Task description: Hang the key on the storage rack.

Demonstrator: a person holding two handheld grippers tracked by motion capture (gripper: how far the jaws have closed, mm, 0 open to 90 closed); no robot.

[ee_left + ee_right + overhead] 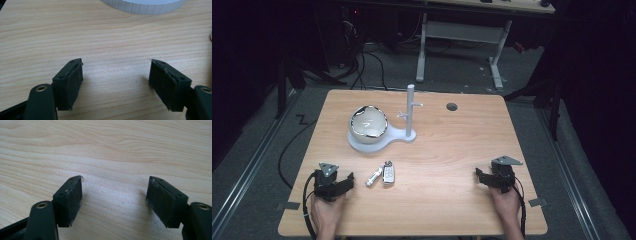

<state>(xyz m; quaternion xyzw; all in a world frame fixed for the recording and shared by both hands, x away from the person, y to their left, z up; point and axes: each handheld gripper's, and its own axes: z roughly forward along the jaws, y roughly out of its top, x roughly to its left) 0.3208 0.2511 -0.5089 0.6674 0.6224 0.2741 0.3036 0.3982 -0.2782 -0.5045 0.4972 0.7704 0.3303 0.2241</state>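
High view: wooden table [452,150], seen from above. Left gripper [343,183] near the front left corner, resting on the wood, held by a hand [327,212] from below. Right gripper [482,176] near the front right corner, likewise held by a hand [507,205]. Between them, nearer the left gripper, a key fob [388,173] lying flat with a small silver key [373,177] just beside it on the left, touching or nearly so. Both well apart from either gripper. Farther back, a white stand [377,141] with an upright post [410,110] bearing short pegs, and a shiny bowl [368,123] seated on its round base. A dark round hole [452,106] in the tabletop near the far edge.

Left gripper view: jaws spread wide, nothing between them but bare wood grain; fingertips [72,82] low over the table. Ribbed white rim of the stand's base [142,6] at the top edge.

Right gripper view: jaws likewise spread wide and empty, pads [72,200] close over bare wood [112,157].
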